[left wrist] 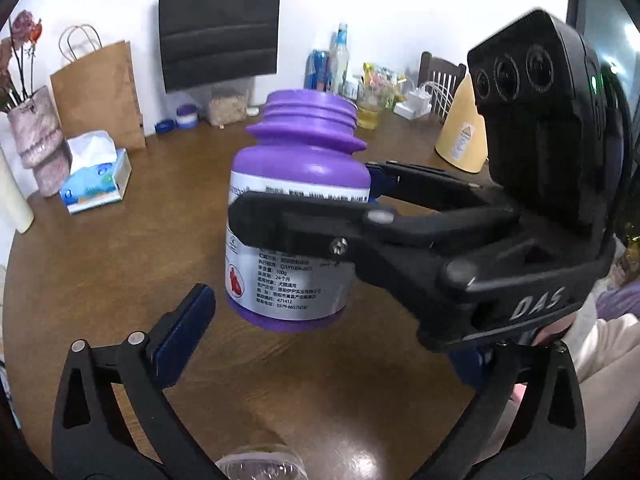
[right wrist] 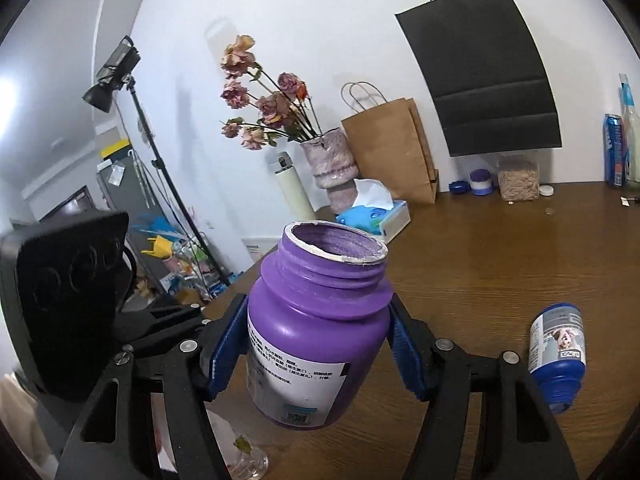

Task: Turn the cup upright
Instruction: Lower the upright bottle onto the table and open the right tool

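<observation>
The cup is a purple plastic jar [left wrist: 296, 184] with a white label and an open threaded mouth. It stands mouth-up, tilted slightly, just over the wooden table [left wrist: 120, 280]. My right gripper [right wrist: 318, 348] is shut on the jar [right wrist: 320, 320], its blue pads pressing both sides below the shoulder. In the left wrist view the right gripper [left wrist: 316, 200] reaches in from the right. My left gripper [left wrist: 328, 344] is open below and in front of the jar, apart from it. Its right finger is partly hidden behind the right gripper's body.
A blue bottle [right wrist: 558, 354] lies on its side on the table to the right. A tissue box [left wrist: 96, 184], vase [left wrist: 38, 140] and brown paper bag [left wrist: 100, 96] stand at the back left, a yellow object [left wrist: 464, 136] at the back right. A clear glass [left wrist: 256, 464] sits close below.
</observation>
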A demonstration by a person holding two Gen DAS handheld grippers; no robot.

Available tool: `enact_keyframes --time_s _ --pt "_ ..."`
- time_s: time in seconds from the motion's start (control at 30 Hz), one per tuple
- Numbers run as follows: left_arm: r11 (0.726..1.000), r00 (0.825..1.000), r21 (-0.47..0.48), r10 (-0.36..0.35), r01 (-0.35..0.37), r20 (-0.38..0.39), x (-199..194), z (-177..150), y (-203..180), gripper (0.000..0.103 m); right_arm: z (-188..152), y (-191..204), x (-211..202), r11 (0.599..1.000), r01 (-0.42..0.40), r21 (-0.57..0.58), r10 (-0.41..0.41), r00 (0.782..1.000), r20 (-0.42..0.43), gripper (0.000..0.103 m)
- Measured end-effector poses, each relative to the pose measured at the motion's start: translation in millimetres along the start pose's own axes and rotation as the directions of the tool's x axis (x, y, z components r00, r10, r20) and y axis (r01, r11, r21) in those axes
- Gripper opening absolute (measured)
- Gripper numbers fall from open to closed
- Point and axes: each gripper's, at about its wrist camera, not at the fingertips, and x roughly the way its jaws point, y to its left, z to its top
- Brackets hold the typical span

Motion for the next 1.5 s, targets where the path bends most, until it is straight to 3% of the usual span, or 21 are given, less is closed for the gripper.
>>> enact_keyframes --time_s 0.13,0.23,0.4,0.57,0.63,0.7,0.8,0.9,0.97,1.07,1.17,1.33,1.5 --pt "1.0 1.0 0.001 0.026 -0.026 0.004 8 -14 3 0.103 -6 7 2 0.999 0.017 -0.038 -0.017 1.0 -0.005 0.071" --pt "0.999 0.998 -0.021 0.044 -0.044 -0.035 16 -17 10 0.103 -11 11 5 0.998 0.018 -0.063 -0.02 1.0 -0.022 0.071" --pt "0.975 0.993 -0.223 -0.033 0.006 -0.117 31 -39 28 0.103 -21 14 5 0.996 0.029 -0.085 -0.032 0.999 -0.035 0.071" --pt "0.982 0.99 -0.13 0.142 -0.139 0.014 32 -61 19 0.103 -31 15 7 0.993 0.036 -0.115 -0.041 0.998 -0.041 0.071" --pt "0.968 0.967 -0.082 0.241 -0.235 0.075 38 -60 22 0.103 -32 9 11 0.992 0.058 -0.112 -0.063 0.997 -0.041 0.071" --pt "0.956 0.949 -0.055 0.292 -0.287 0.12 44 -57 27 0.103 -34 0 19 0.989 0.101 -0.112 -0.107 0.993 -0.043 0.071" --pt "0.964 0.959 -0.035 0.265 -0.263 0.098 55 -49 33 0.103 -38 -15 25 0.984 0.149 -0.102 -0.155 0.986 -0.056 0.071" --pt "0.986 0.979 -0.009 0.169 -0.169 0.11 58 -48 35 0.103 -38 -27 28 0.976 0.185 -0.113 -0.193 0.979 -0.065 0.071" --pt "0.986 0.98 0.018 0.162 -0.165 0.115 59 -49 33 0.103 -38 -32 34 0.968 0.209 -0.137 -0.221 0.972 -0.082 0.071" --pt "0.99 0.987 0.028 0.135 -0.137 0.086 66 -53 31 0.103 -41 -36 46 0.961 0.218 -0.17 -0.241 0.963 -0.123 0.071" --pt "0.998 0.998 0.012 0.055 -0.055 0.034 73 -57 33 0.103 -51 -33 64 0.949 0.219 -0.229 -0.262 0.948 -0.179 0.071" --pt "0.999 0.999 -0.019 0.043 -0.043 0.003 79 -60 41 0.103 -70 -22 84 0.94 0.167 -0.298 -0.244 0.939 -0.243 0.071" --pt "0.996 0.997 -0.062 0.068 -0.069 -0.029 83 -64 50 0.103 -72 -22 83 0.956 0.155 -0.248 -0.22 0.941 -0.256 0.071"
